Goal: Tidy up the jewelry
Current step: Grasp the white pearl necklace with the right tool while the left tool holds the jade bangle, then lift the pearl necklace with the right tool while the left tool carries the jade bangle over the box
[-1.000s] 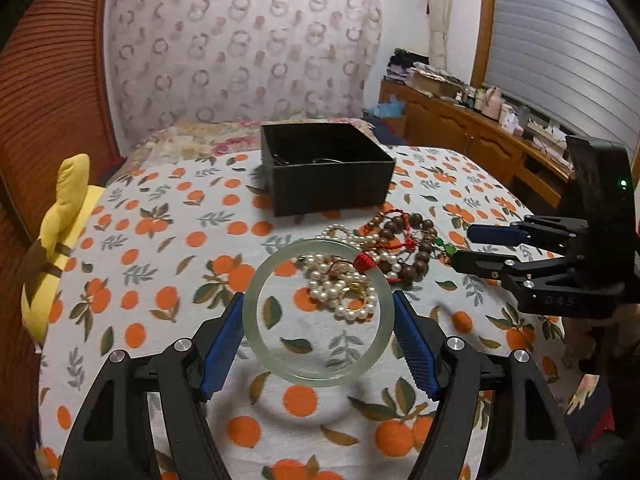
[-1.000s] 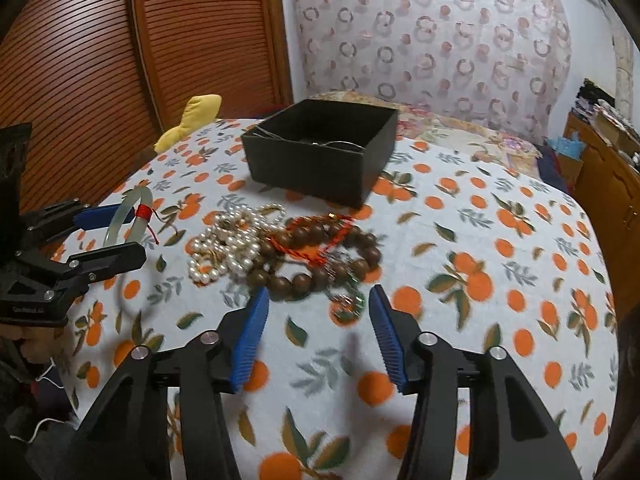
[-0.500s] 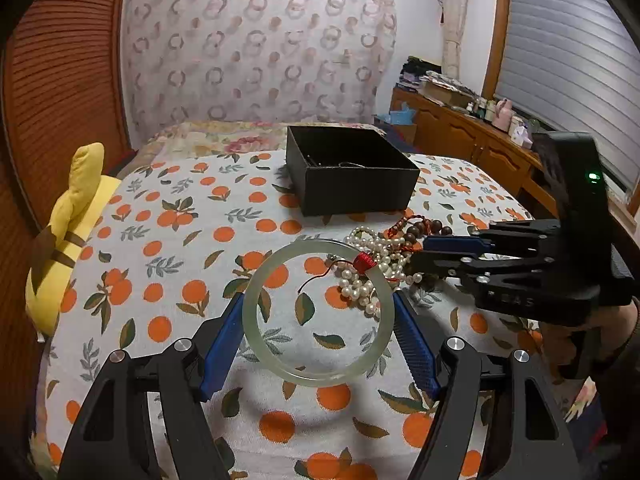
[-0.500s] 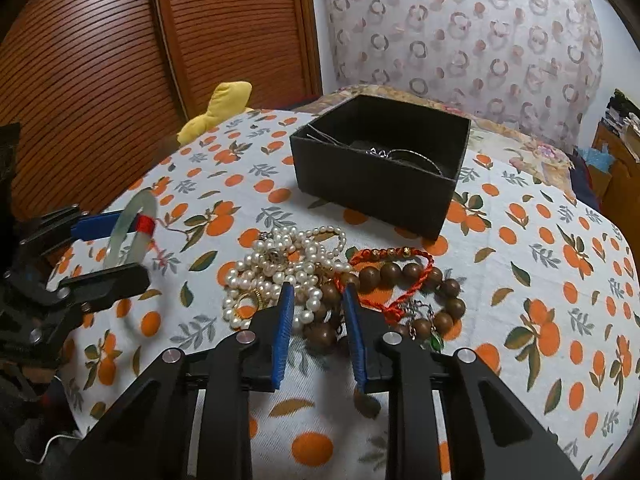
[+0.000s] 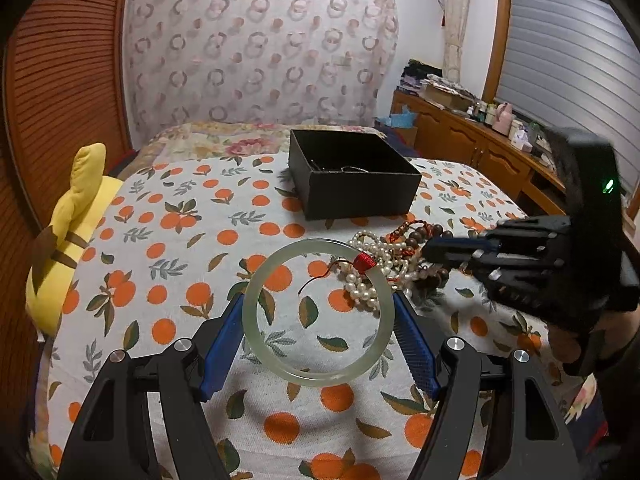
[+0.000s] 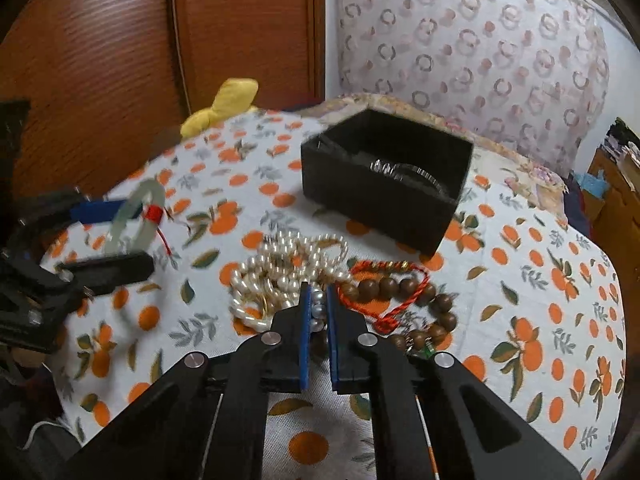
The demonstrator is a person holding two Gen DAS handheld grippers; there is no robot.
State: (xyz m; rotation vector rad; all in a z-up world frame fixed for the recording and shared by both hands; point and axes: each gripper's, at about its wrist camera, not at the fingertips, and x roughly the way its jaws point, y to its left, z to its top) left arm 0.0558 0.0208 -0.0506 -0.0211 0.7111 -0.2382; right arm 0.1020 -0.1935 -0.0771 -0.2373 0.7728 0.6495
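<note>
My left gripper [image 5: 318, 312] is shut on a pale green jade bangle [image 5: 280, 364] with a red thread knot, held above the bed; it also shows in the right wrist view [image 6: 136, 216]. My right gripper [image 6: 318, 300] is shut on pearl beads of the pearl necklace [image 6: 280, 268], at the jewelry pile. Beside the pearls lie a brown wooden bead bracelet [image 6: 404, 288] and a red cord. In the left wrist view the right gripper [image 5: 432, 250] sits over the pile [image 5: 384, 256]. A black open box [image 5: 352, 184] stands behind the pile, with thin silver bangles inside [image 6: 412, 172].
The bed has an orange-print cover [image 5: 180, 240]. A yellow plush toy [image 5: 68, 232] lies at its left edge. A wooden sliding door [image 6: 120, 60] is on the left, a wooden cabinet [image 5: 472, 144] with clutter on the right.
My right gripper moved forward onto the pile and closed on the pearls. My left gripper rose and drew back a little with the bangle still held.
</note>
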